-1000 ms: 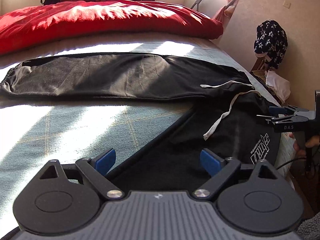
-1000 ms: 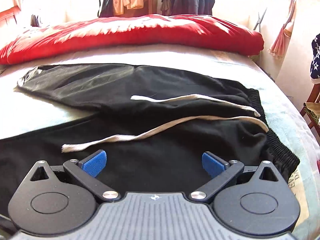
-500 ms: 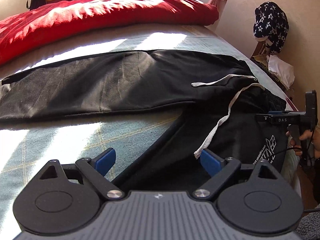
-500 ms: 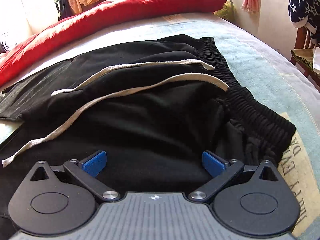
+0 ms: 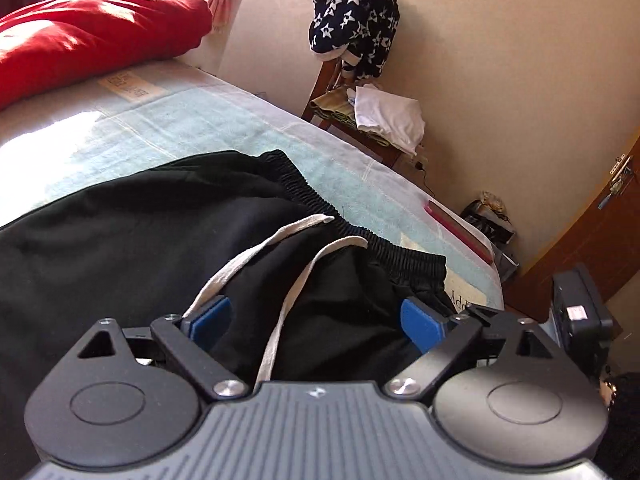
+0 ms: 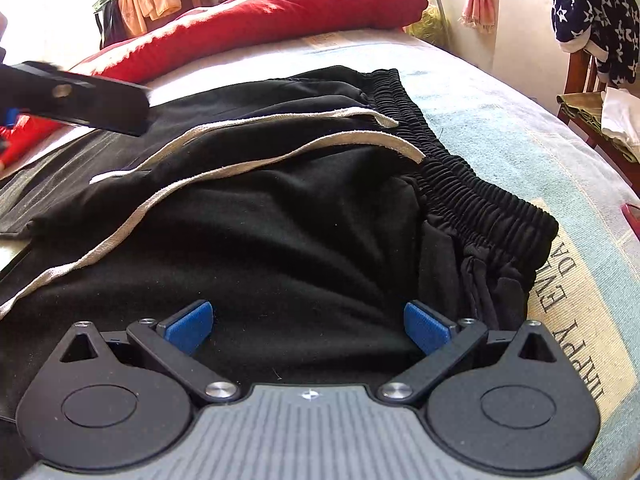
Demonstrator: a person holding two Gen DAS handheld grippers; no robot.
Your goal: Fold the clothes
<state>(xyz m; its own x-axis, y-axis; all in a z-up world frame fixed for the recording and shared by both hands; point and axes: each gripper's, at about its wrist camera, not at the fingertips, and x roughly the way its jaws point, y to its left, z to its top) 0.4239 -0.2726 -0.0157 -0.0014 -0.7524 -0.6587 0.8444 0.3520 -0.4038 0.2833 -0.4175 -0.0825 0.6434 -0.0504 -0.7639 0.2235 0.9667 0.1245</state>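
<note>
Black sweatpants (image 6: 288,216): spread on the bed (image 6: 500,120), elastic waistband (image 6: 472,184) toward the bed's right edge, two pale drawstrings (image 6: 256,160) trailing across the fabric.

My left claw (image 5: 316,320): blue pads spread wide, poised over the seat of the sweatpants, one drawstring running between the fingers; pinching nothing.

My right claw (image 6: 308,322): spread wide, low over the black fabric just inside the waistband; empty.

Red duvet (image 6: 280,12): bunched along the bed's far edge.

Star-print garment (image 5: 354,12): draped on a wooden chair (image 5: 352,132) beside the bed.
</note>
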